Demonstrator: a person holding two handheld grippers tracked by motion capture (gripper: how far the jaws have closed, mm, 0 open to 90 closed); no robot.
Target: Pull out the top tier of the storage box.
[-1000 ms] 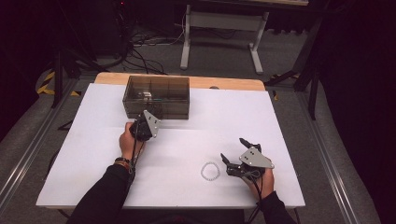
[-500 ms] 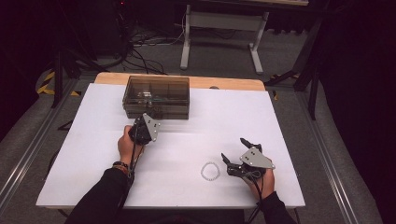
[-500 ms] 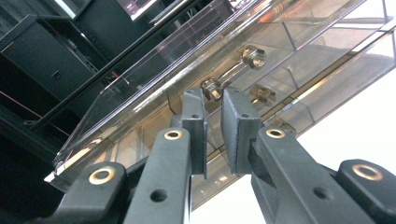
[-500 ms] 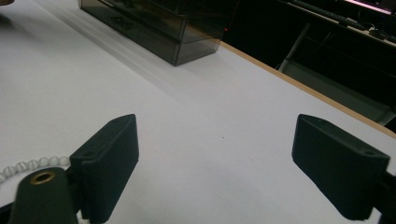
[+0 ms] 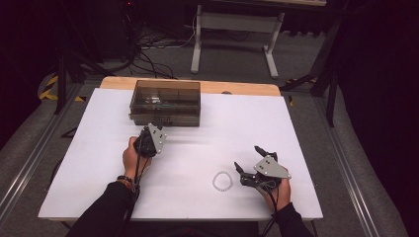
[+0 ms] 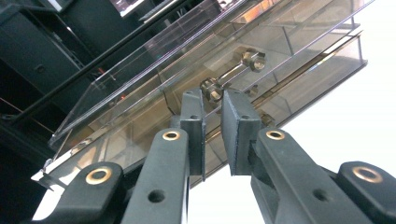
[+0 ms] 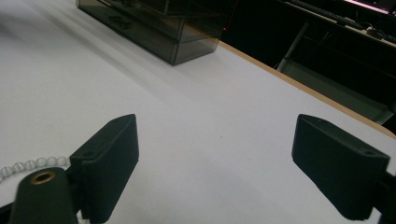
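Left gripper sits at the front wall of the smoky clear plastic box, seen from the high view; person's left hand wraps its body, forearm in a dark sleeve coming from the bottom edge. In the left gripper view the jaws are nearly pressed together, narrow gap between the pads, and a small metal latch on the box front sits right at the pad tips. Can't tell if the pads actually pinch it or just rest at it. Box is tilted in that view because the camera is rolled; dividers and compartments show through the wall, contents too unclear to name.

Box stands at the far middle-left of the white desk, lid down, near the wooden far edge.

Right gripper rests low on the desk at near right, held by the right hand. Jaws spread wide, nothing between them; right gripper view shows both black pads far apart over bare white desk. A small ring of clear beads, a bracelet, lies flat on the desk just beside the right gripper's tips, on the left of them, not touched. A bit of the bead string shows by the left pad in the right gripper view. Box is well apart from this gripper.
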